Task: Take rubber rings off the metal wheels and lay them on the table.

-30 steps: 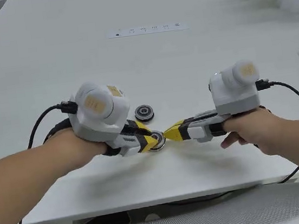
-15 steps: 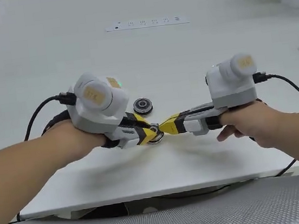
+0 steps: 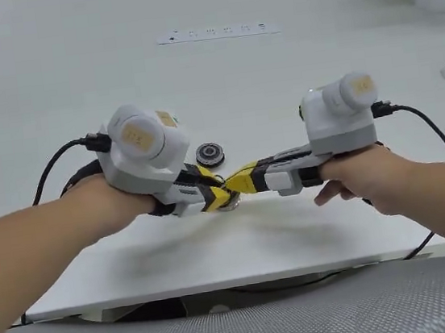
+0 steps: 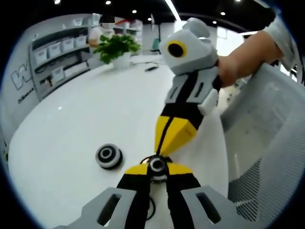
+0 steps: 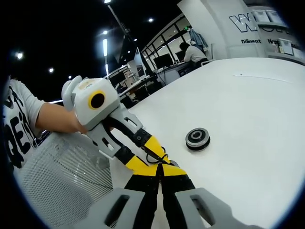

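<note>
- Left gripper view: the left gripper (image 4: 157,168) has its yellow fingers (image 4: 137,170) clenched on a small metal wheel (image 4: 157,165), held right at their tips.
- Right gripper view: the right gripper (image 5: 161,167) comes at that wheel from the opposite side. Its fingers (image 5: 177,177) are pressed flat together, with the tips touching the wheel.
- A thin black loop, the rubber ring (image 5: 164,155), sits just ahead of those tips. It looks nipped between them, though it is too fine for me to be sure.
- To do this step well, I'd say the left fingers should grip hard and hold steady while the right fingers peel the ring sideways over the rim, a bit at a time. A straight yank could let the stretched rubber slip out or snap back.
- From the head view, both sets of fingertips meet close to the near edge of the bench (image 3: 196,80). A ring let go there might drop off, so it is better carried forward of the fingers before release.
- Beyond the fingertips and well apart from them, a second wheel (image 3: 210,154) lies flat on the bench with its dark ring on, waiting its turn.
</note>
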